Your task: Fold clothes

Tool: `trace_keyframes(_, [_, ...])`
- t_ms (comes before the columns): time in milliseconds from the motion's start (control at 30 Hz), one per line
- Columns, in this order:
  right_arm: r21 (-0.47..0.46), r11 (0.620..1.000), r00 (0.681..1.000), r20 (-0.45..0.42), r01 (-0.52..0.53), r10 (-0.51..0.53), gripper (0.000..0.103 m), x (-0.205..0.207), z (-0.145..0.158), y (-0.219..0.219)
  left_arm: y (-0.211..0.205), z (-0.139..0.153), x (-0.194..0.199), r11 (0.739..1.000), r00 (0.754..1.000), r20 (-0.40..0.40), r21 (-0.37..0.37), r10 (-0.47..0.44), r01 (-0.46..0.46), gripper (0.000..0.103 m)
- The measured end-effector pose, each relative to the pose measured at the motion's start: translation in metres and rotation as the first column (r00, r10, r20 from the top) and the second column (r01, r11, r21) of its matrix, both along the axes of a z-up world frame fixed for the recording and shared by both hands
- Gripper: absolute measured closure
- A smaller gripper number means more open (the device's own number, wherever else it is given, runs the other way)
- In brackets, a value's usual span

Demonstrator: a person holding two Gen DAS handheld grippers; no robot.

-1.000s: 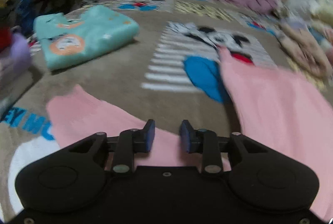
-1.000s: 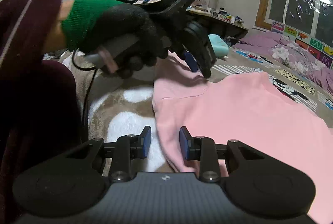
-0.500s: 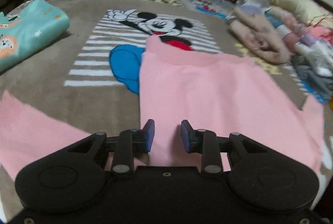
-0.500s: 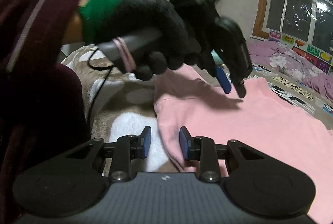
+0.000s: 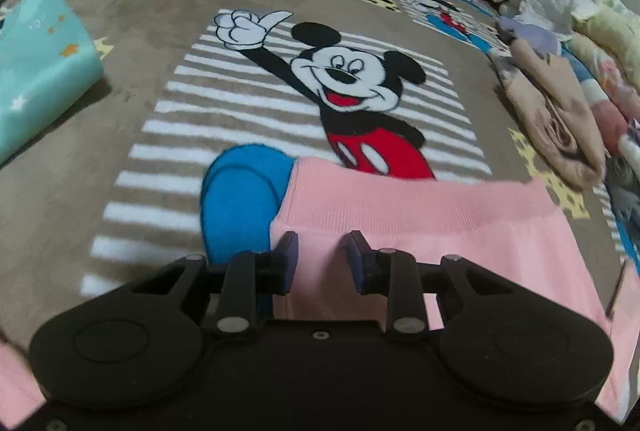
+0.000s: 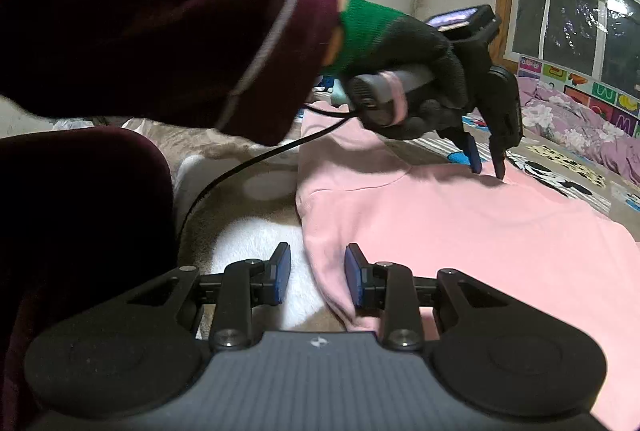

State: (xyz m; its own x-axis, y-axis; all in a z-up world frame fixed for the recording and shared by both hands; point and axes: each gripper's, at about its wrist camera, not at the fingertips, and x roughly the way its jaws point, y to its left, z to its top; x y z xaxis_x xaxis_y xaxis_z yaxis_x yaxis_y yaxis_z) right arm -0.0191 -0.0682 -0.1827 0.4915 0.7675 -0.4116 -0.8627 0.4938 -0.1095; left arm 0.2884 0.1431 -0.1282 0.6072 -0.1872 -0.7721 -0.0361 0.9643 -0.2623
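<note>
**Mia:** On the bed, in the lower middle of the left wrist view, where is the pink top (image 5: pixel 420 215)?

**Ben:** It lies flat on the brown cartoon-mouse blanket (image 5: pixel 248 87). Its ribbed edge runs across the frame and covers the mouse's legs.

**Mia:** And the left gripper (image 5: pixel 319 255)?

**Ben:** It sits at the bottom middle, over the pink cloth. Its blue pads stand a little apart, a narrow gap. Nothing is pinched between them. In the right wrist view you see it at the upper right (image 6: pixel 486 167), held by a hand in a dark glove with a green cuff (image 6: pixel 412 71). Its tips point down, right at the far part of the top; I cannot tell if they touch.

**Mia:** What about the right gripper (image 6: pixel 313 269)?

**Ben:** Bottom middle of its own view. Narrow gap too, and empty. The near edge of the pink top (image 6: pixel 460 231) shows just past the gap.

**Mia:** Anything else?

**Ben:** A folded teal top (image 5: pixel 36 71) lies at the left edge of the left wrist view. A heap of clothes (image 5: pixel 560 103) sits at the right.
</note>
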Motion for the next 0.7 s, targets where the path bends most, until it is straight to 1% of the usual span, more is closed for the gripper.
trace_keyframes(67, [0.004, 1.000, 1.000, -0.002, 0.001, -0.001, 0.071, -0.001, -0.001, 0.001, 0.002, 0.001, 0.008, 0.999, 1.000, -0.012, -0.025, 0.020, -0.020, 0.075])
trace_keyframes(133, [0.007, 1.000, 1.000, -0.003, 0.001, -0.001, 0.071, -0.002, -0.002, 0.001, 0.012, 0.002, 0.014, 0.993, 0.997, -0.018, -0.099, 0.070, -0.071, 0.075])
trace_keyframes(167, [0.008, 1.000, 1.000, -0.003, 0.001, -0.001, 0.071, -0.003, -0.002, 0.002, 0.018, 0.001, 0.015, 0.984, 0.994, -0.025, -0.145, 0.102, -0.105, 0.075])
trace_keyframes(200, [0.008, 1.000, 1.000, -0.003, 0.001, -0.001, 0.071, -0.003, -0.003, 0.002, 0.022, 0.000, 0.017, 0.977, 0.992, -0.034, -0.171, 0.125, -0.129, 0.075])
trace_keyframes(233, [0.009, 1.000, 1.000, -0.003, 0.001, -0.001, 0.071, -0.003, -0.003, 0.002, 0.024, -0.001, 0.019, 0.975, 0.990, -0.042, -0.174, 0.135, -0.141, 0.076])
trace_keyframes(333, [0.009, 1.000, 1.000, -0.013, 0.001, -0.001, 0.071, 0.003, -0.002, 0.003, 0.015, 0.000, 0.022, 0.983, 0.989, -0.040, -0.112, 0.140, -0.143, 0.081])
trace_keyframes(400, [0.011, 1.000, 1.000, -0.026, 0.000, 0.000, 0.071, 0.004, 0.003, 0.001, 0.006, 0.008, 0.016, 0.989, 0.990, -0.004, -0.061, 0.138, -0.138, 0.082])
trace_keyframes(467, [0.020, 1.000, 1.000, -0.030, 0.000, 0.000, 0.071, 0.004, 0.011, -0.002, -0.008, 0.018, 0.007, 0.994, 0.993, 0.039, 0.025, 0.107, -0.108, 0.081])
trace_keyframes(533, [0.046, 0.999, 0.999, -0.031, 0.008, -0.007, 0.071, 0.005, 0.021, -0.010, -0.020, 0.025, -0.003, 0.996, 0.996, 0.075, 0.065, 0.050, -0.054, 0.080])
trace_keyframes(600, [0.092, 0.995, 0.998, -0.062, 0.039, -0.033, 0.071, 0.011, 0.034, -0.023, -0.037, 0.029, -0.015, 0.995, 0.994, 0.103, 0.099, -0.034, 0.023, 0.079])
trace_keyframes(700, [0.169, 0.978, 0.986, -0.130, 0.125, -0.104, 0.071, 0.032, 0.055, -0.051, -0.062, 0.028, -0.028, 0.978, 0.979, 0.129, 0.154, -0.161, 0.141, 0.079])
